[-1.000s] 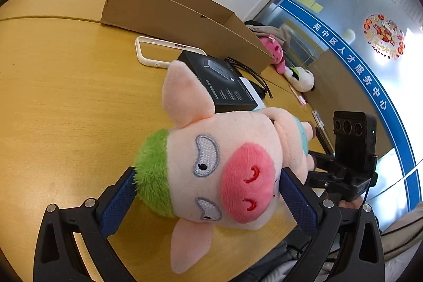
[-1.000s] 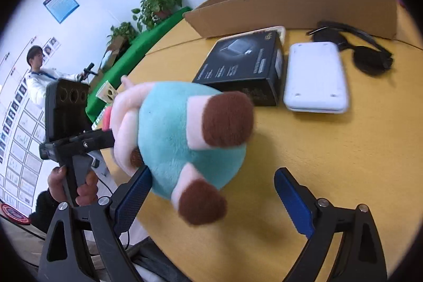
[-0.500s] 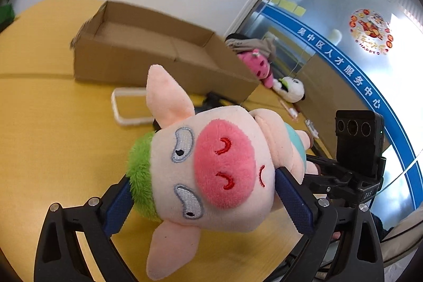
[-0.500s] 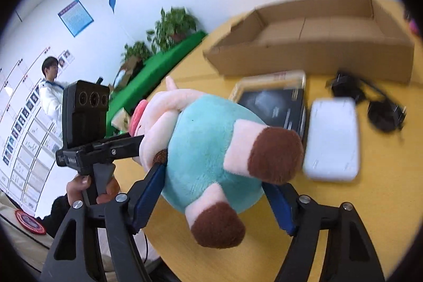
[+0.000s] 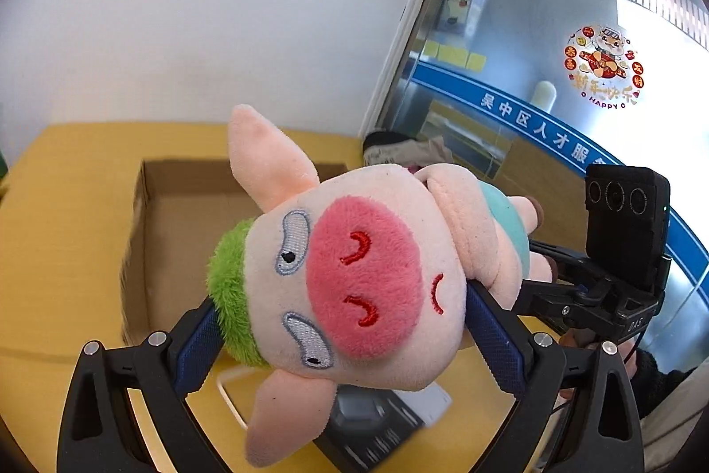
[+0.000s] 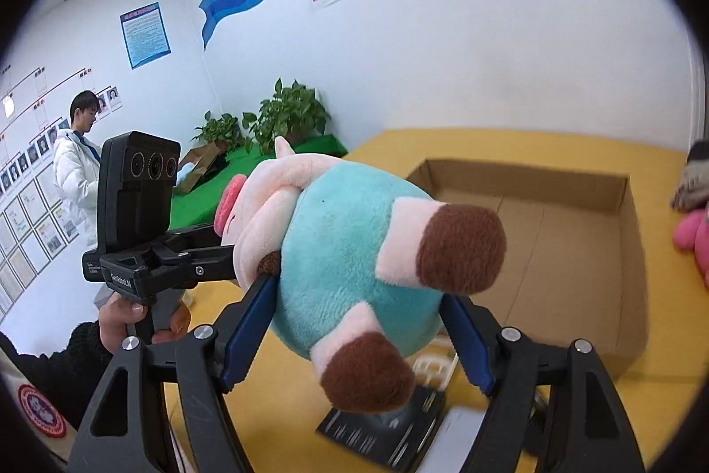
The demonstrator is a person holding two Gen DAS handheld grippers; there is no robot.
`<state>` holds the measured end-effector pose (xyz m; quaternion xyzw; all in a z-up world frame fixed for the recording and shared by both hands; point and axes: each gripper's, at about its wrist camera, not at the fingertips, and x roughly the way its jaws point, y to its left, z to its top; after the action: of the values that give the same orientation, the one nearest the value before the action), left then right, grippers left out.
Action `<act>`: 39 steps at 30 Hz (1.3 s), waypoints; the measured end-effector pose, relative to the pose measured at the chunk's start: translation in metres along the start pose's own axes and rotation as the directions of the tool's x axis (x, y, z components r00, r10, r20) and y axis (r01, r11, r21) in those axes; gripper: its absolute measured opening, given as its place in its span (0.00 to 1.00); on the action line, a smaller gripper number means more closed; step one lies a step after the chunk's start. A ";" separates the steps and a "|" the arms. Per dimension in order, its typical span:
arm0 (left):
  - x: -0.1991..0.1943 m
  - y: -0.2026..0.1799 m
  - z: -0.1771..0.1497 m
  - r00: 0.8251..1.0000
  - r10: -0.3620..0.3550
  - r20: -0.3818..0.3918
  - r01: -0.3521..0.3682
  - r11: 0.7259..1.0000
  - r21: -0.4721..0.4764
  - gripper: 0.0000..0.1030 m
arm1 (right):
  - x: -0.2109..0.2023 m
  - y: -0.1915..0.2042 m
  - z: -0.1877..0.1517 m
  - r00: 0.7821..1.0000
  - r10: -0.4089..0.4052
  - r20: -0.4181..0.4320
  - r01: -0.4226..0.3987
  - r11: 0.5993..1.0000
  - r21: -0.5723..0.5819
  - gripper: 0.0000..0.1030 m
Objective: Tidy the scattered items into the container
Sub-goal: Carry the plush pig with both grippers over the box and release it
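While aloft, pig (image 5: 354, 278) between both tongs (image 5: 350, 335).

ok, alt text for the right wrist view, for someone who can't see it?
The right gripper clamps the teal body of a plush pig, held in the air above a yellow table, while the left gripper grips its head end. Behind it sits an open cardboard box, which looks empty; a black box lies below.

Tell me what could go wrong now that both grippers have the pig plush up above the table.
1. The left gripper clamps the soft head of the pig plush, the right gripper its body; pulling apart could slip one grip.
2. The cardboard box has low walls; an early release might drop the plush onto the black box beneath.
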<state>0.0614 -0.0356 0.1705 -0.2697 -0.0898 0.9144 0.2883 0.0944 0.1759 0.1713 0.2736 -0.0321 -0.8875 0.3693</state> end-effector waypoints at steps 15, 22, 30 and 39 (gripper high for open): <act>0.059 0.064 0.143 0.992 0.057 0.112 -0.065 0.996 0.061 0.89 | 0.048 -0.065 0.130 0.993 -0.008 0.114 0.019 0.995 -0.095 0.71; 0.102 0.116 0.169 0.993 0.080 0.089 -0.081 0.997 0.008 0.86 | 0.097 -0.109 0.157 0.996 0.017 0.088 -0.010 0.997 -0.081 0.69; 0.189 0.202 0.133 0.991 0.097 -0.092 -0.109 0.985 -0.135 0.86 | 0.191 -0.172 0.128 0.997 0.048 -0.058 -0.047 0.999 0.020 0.69; 0.265 0.270 0.077 0.938 0.162 -0.307 -0.240 0.942 -0.237 0.86 | 0.293 -0.237 0.063 0.971 0.105 -0.217 -0.061 0.978 0.201 0.69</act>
<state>-0.2923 -0.1046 0.0317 -0.4421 -0.1433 0.8703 0.1630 -0.2581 0.1414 0.0283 0.4057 -0.0871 -0.8270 0.3794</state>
